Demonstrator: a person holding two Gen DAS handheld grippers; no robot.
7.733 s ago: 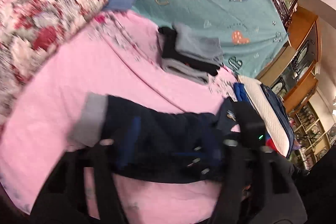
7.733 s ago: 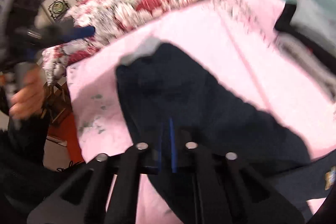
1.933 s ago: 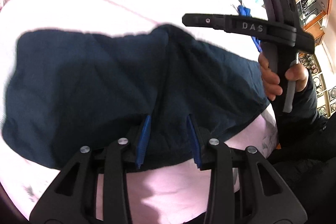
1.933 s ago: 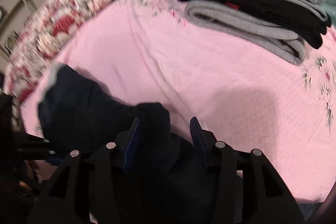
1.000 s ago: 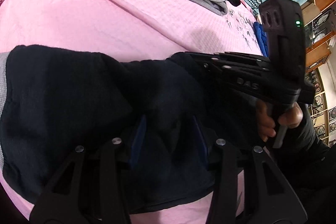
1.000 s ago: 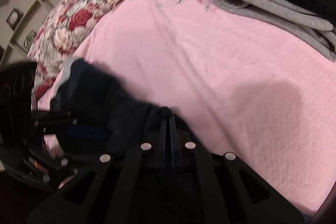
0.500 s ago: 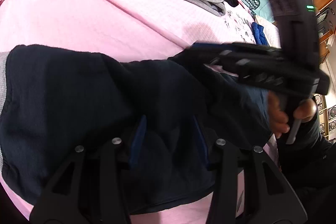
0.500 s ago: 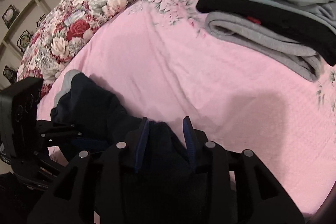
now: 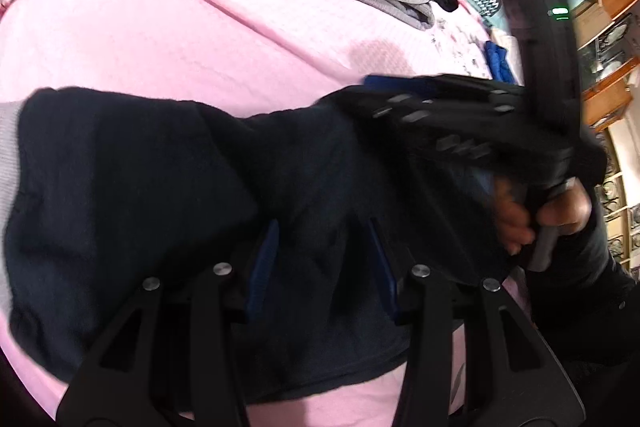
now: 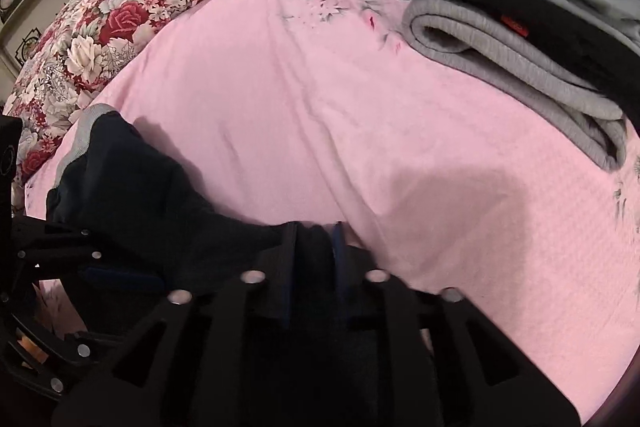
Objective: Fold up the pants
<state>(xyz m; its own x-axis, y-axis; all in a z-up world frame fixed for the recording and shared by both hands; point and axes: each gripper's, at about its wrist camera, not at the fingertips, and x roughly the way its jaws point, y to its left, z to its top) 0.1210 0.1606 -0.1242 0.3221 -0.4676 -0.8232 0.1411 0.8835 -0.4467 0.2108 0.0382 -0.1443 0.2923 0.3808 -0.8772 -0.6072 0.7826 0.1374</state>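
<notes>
The dark navy pants (image 9: 168,195) lie on the pink bedspread (image 9: 160,27), long axis running left to right across the left wrist view, grey waistband at the far left edge. The left gripper (image 9: 322,259), low in the frame, has its jaws apart over the middle of the cloth without pinching it. The right gripper (image 10: 314,259) is nearer the far edge, its jaws closing with a fold between them; beyond, the teal blanket's small lettering at upper right is too blurred to read.
</notes>
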